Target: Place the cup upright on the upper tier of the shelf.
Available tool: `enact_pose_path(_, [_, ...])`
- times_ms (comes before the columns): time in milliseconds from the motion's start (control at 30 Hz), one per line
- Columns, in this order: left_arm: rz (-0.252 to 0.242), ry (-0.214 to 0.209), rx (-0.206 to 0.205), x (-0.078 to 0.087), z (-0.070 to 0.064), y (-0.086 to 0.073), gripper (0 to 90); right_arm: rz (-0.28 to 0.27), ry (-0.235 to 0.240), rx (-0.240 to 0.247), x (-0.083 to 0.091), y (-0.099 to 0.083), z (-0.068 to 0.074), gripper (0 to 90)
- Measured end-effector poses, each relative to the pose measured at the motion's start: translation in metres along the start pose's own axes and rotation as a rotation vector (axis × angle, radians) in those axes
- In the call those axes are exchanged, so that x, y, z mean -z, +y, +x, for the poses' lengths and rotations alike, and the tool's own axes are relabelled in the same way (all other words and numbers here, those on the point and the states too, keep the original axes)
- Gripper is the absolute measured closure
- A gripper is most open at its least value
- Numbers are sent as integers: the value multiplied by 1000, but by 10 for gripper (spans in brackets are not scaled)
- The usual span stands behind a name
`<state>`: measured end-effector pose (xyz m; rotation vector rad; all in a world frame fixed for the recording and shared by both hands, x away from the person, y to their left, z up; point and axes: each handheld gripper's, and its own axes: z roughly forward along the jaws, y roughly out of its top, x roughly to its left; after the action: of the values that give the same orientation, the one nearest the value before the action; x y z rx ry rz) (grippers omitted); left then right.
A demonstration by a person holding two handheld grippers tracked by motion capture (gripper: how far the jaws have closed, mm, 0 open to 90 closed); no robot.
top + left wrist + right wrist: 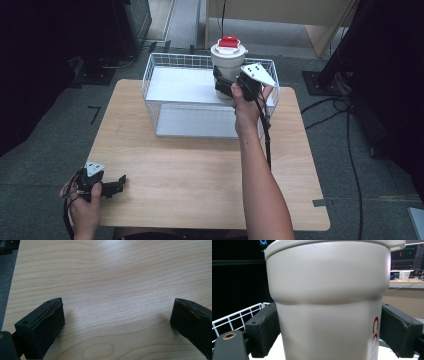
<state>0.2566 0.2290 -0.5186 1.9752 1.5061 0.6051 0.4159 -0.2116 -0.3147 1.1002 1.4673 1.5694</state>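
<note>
The right gripper [226,84] is clamped on the lower body of the white cup [228,59], which sits over the far right corner of the wire basket [165,62]; can't tell if its base is on the basket floor or just above. Probably a place or lift step w/ the cup, so the person should keep it upright, lid level, squeeze steady, and clear the basket rim. The left gripper [117,317] idles w/ jaws wide apart and empty, low over the table [200,175] at its near left corner.

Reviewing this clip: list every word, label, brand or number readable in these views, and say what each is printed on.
"co": red letters running down the side of the white cup held in the right claw, cut off at the frame edge, so the full word is unreadable.
The cup's red lid tab: any marking is too small to read.
Nothing else legible.
</note>
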Motion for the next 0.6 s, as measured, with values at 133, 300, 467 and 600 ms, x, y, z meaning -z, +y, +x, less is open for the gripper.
enact_pose_path(133, [0,0,0,0,0,0,0,20,-3,13,-13,1,1,118])
enact_pose_path(300, [0,0,0,0,0,0,0,24,-6,7,-21,1,0,118])
enact_pose_path(467, [1,0,-1,0,0,0,0,23,-2,14,-24,-1,-3,118])
enact_pose_path(600, [1,0,-1,0,0,0,0,22,0,17,-22,-2,-2,118])
